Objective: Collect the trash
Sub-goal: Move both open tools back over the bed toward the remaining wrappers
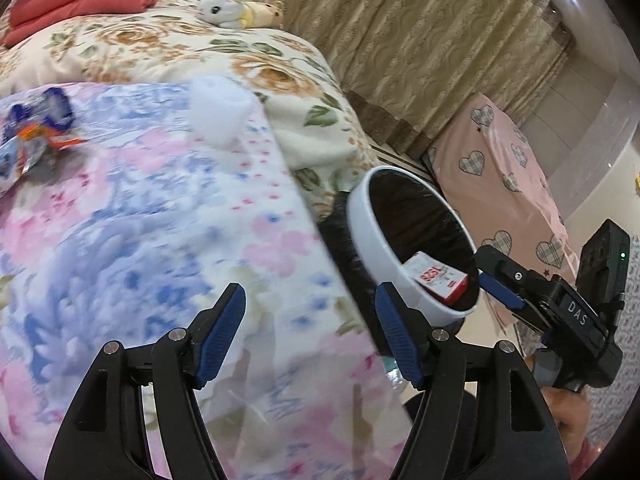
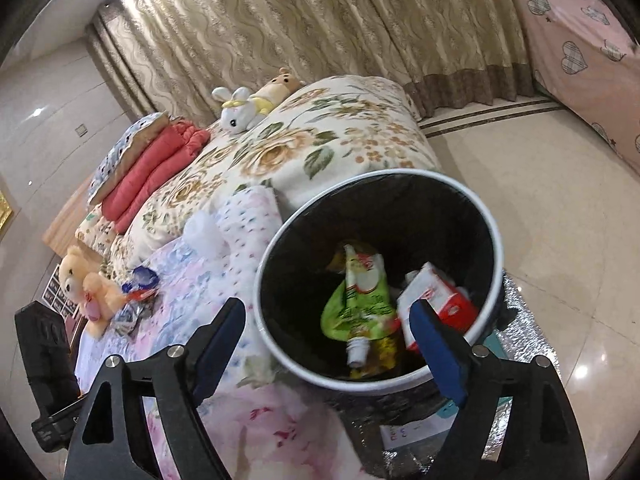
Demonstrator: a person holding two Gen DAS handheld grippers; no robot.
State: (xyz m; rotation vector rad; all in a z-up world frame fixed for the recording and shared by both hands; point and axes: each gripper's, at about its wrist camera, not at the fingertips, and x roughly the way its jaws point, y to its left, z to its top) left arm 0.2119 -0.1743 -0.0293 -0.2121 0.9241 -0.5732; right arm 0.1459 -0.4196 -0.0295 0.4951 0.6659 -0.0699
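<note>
A white trash bin (image 1: 366,240) with a black liner stands beside the bed; it also shows in the right wrist view (image 2: 494,240). Inside lie a red-and-white carton (image 2: 434,300) and a green pouch (image 2: 358,300); the carton also shows in the left wrist view (image 1: 438,278). A crumpled white tissue (image 1: 220,110) and blue-orange wrappers (image 1: 36,136) lie on the pastel blanket; both also show in the right wrist view, the tissue (image 2: 202,234) and the wrappers (image 2: 138,286). My left gripper (image 1: 310,326) is open and empty over the blanket. My right gripper (image 2: 326,344) is open and empty above the bin; it also shows in the left wrist view (image 1: 494,280).
A floral quilt (image 1: 200,52) covers the bed, with a white plush rabbit (image 1: 228,6) and folded red bedding (image 1: 80,0). A plush bear (image 2: 86,288) sits on the bed's far side. A pink heart-print covered piece (image 1: 500,168) stands by the curtains. A silver mat (image 2: 516,344) lies under the bin.
</note>
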